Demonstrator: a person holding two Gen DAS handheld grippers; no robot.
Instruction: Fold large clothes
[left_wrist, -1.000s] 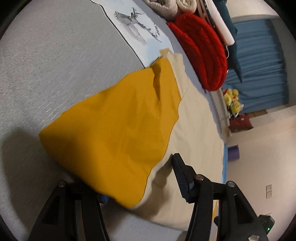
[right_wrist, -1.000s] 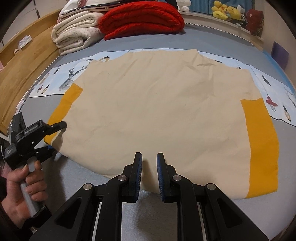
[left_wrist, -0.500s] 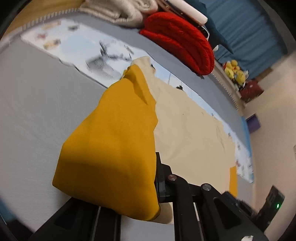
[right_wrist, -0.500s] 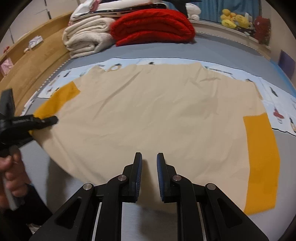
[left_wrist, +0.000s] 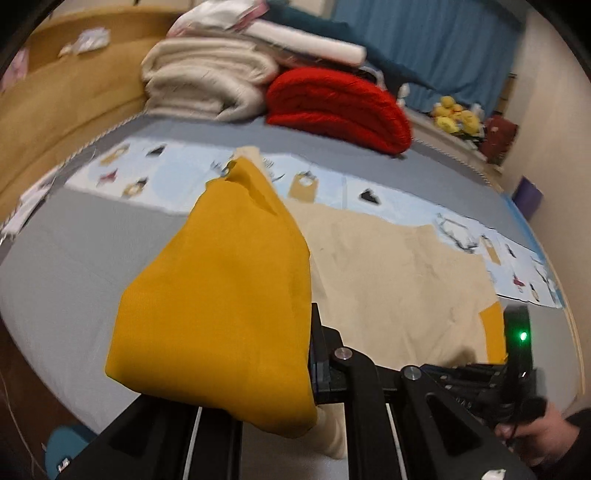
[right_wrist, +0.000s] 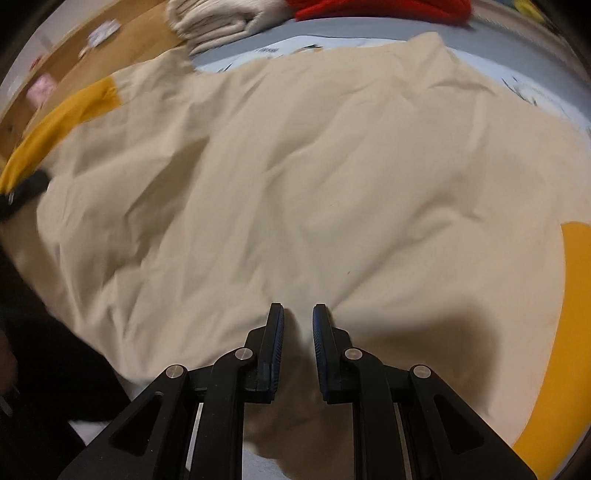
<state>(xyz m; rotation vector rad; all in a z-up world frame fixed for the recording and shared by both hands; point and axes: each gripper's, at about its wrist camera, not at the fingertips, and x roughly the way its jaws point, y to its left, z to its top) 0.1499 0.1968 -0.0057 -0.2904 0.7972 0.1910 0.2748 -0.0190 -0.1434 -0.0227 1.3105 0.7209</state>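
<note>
Big cream shirt (right_wrist: 314, 177) w/ mustard-yellow sleeves lies spread flat over most of the grey bed (left_wrist: 70, 258), front hem toward the camera in the right wrist view. One yellow sleeve (left_wrist: 221, 295) is lifted off the bed and drapes over the left gripper (left_wrist: 310, 354), filling the centre of the left wrist view; in the right wrist view the same sleeve sits at approx 10 o'clock, raised, w/ the dark left gripper tip at 9. The other yellow sleeve (right_wrist: 561, 350) lies flat at 4 o'clock.

Left gripper: jaws clenched on the lifted yellow sleeve, fabric pinched between them and hanging over the near finger. They have just been closing, cloth caught inside.

Right gripper (right_wrist: 298, 325): jaws set narrow but apart, a gap showing between the blue pads (right_wrist: 320, 332); nothing pinched. It hovers over the shirt's lower middle, at 6 o'clock, casting a shadow to 4. Contact w/ fabric: can't tell.

Behind the shirt, at 12: light-blue printed strip (left_wrist: 166, 173) across the bed, then folded cream blankets (left_wrist: 207, 81) and a red blanket (left_wrist: 340, 107). Blue curtain (left_wrist: 443, 40) at 1, yellow plush toys (left_wrist: 456, 116) at 2. A hand (left_wrist: 543, 435) grips the right gripper's handle at 4 in the left wrist view.
</note>
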